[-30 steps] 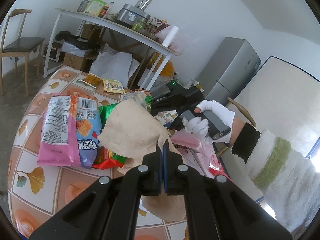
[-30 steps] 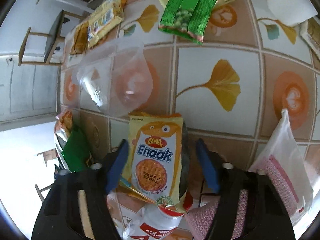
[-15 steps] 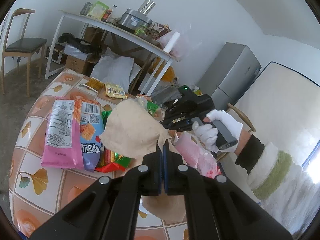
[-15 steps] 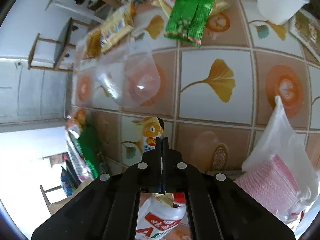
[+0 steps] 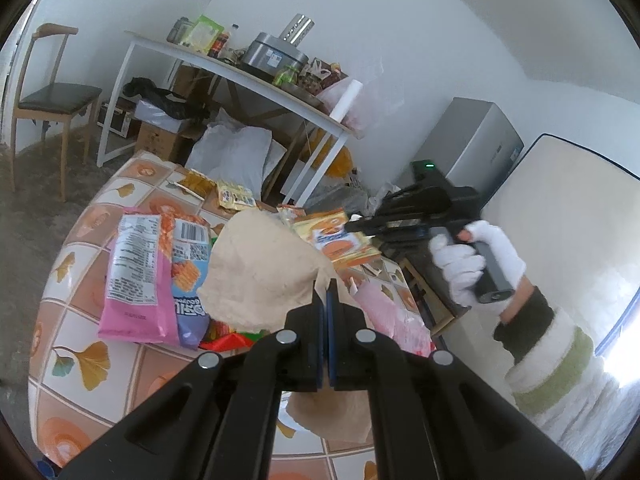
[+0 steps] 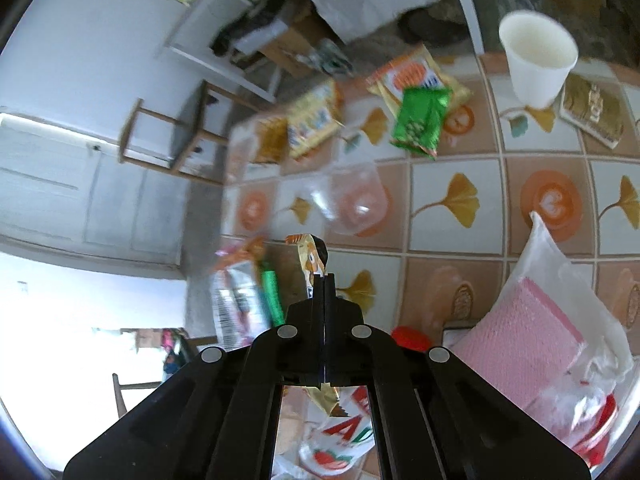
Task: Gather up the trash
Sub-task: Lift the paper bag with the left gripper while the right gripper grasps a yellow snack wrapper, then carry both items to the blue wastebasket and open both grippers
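My left gripper (image 5: 325, 292) is shut on the edge of a crumpled tan paper bag (image 5: 260, 264), held above the tiled table (image 5: 76, 364). My right gripper (image 6: 324, 280) is shut on a yellow-orange Enaak snack packet (image 6: 310, 254), which hangs edge-on in the air above the table. In the left wrist view the same packet (image 5: 336, 240) sits flat in the right gripper (image 5: 358, 228), just beyond the tan bag, with a white-gloved hand (image 5: 476, 260) on the handle.
Lying on the table (image 6: 452, 204) are a white paper cup (image 6: 536, 56), a green packet (image 6: 420, 120), yellow packets (image 6: 316, 120), a clear plastic bag (image 6: 352, 204), a bagged pink cloth (image 6: 528, 332) and a pink snack bag (image 5: 136, 276). A chair (image 5: 52, 96) and a cluttered white desk (image 5: 240, 72) stand beyond.
The right gripper closed on the yellow Enaak packet and lifted it off the table, tilting upward. The left gripper kept its hold on the tan bag and barely moved.
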